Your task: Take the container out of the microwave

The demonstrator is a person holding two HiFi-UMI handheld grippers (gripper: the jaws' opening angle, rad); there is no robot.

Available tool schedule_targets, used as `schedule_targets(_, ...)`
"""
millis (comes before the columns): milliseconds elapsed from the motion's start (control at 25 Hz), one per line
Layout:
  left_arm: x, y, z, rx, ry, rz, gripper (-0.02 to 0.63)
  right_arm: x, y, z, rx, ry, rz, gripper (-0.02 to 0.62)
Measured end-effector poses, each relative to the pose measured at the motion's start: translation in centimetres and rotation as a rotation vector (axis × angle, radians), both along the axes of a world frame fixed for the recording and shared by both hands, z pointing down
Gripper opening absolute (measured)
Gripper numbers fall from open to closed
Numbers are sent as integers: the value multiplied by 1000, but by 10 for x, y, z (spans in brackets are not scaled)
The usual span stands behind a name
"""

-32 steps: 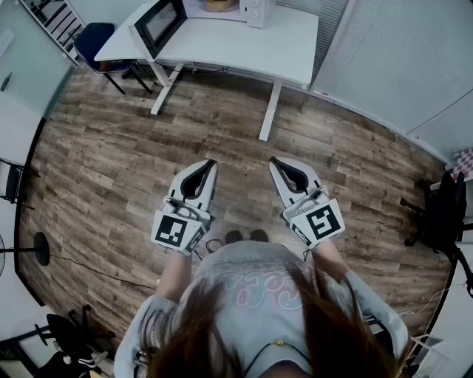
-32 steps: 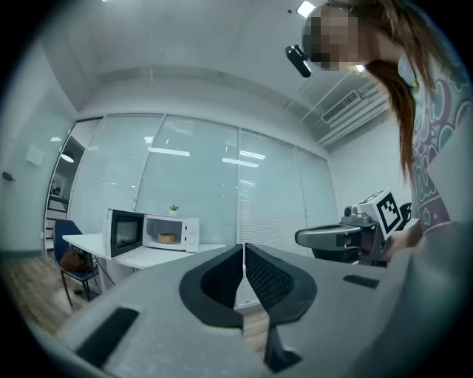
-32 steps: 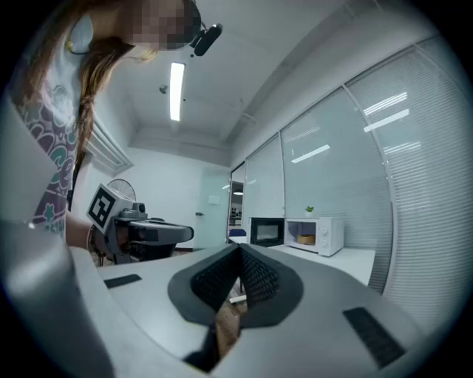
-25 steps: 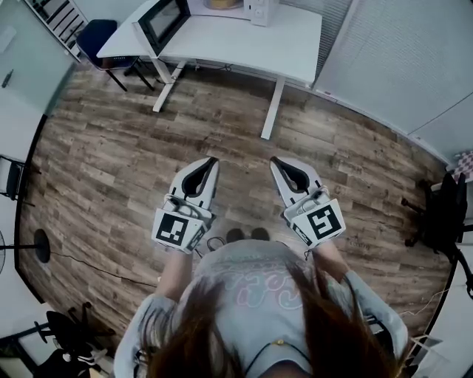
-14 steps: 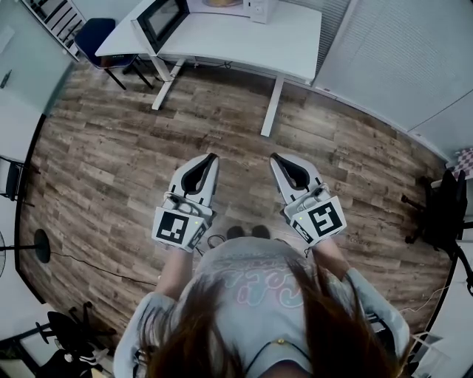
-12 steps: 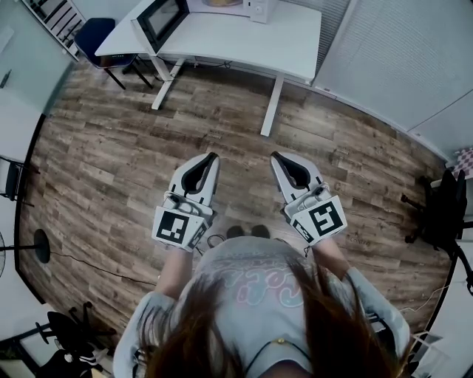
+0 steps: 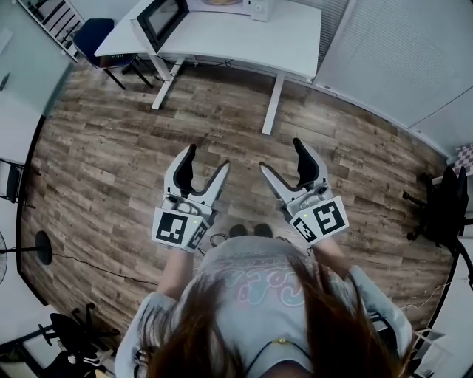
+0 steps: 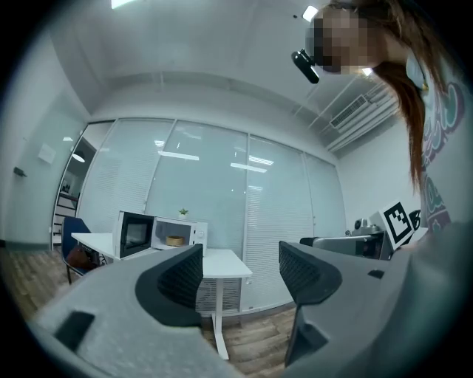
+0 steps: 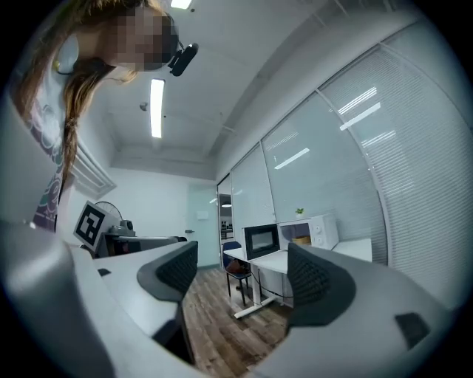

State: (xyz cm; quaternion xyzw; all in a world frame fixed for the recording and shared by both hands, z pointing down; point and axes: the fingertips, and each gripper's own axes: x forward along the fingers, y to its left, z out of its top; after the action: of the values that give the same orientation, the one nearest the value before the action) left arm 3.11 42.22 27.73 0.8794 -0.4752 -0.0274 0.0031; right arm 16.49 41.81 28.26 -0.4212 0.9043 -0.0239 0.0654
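Note:
A white microwave (image 8: 159, 232) stands with its door (image 7: 161, 20) swung open on a white table (image 7: 251, 40), far ahead of me across the wooden floor. Inside it sits a tan container (image 8: 174, 241), which the right gripper view also shows (image 9: 301, 239). My left gripper (image 7: 207, 159) and right gripper (image 7: 281, 156) are held side by side at waist height, pointing towards the table. Both have just been opening and now stand open with nothing between the jaws. Through the left gripper (image 8: 240, 266) I see only the room; the same holds for the right gripper (image 9: 244, 269).
A blue chair (image 7: 96, 37) stands left of the table, and the table's legs (image 7: 272, 107) reach the floor in front. A black office chair (image 7: 443, 210) is at the far right. Glass walls with blinds run behind the table. A small plant (image 8: 182, 212) tops the microwave.
Both grippers' jaws went from shut to wide open. The hands stayed where they were, and the scene ahead is unchanged.

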Motion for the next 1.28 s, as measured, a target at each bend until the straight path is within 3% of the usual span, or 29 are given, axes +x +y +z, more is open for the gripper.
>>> schedule_targets(160, -4, 4, -1, 12, -9, 4, 308, -7, 2, 0, -10, -20, -5, 391)
schedule_targets(520, -28, 9, 3, 4, 16, 14, 308, -38, 10, 12, -40, 32, -39, 391)
schedule_targets(1000, -71, 28, 22, -26, -12, 36, 308, -82, 32, 36, -78, 34, -19, 391)
schedule_targets(1280, -76, 18, 20, -11, -9, 26, 308, -76, 19, 31, -58, 40, -4, 391)
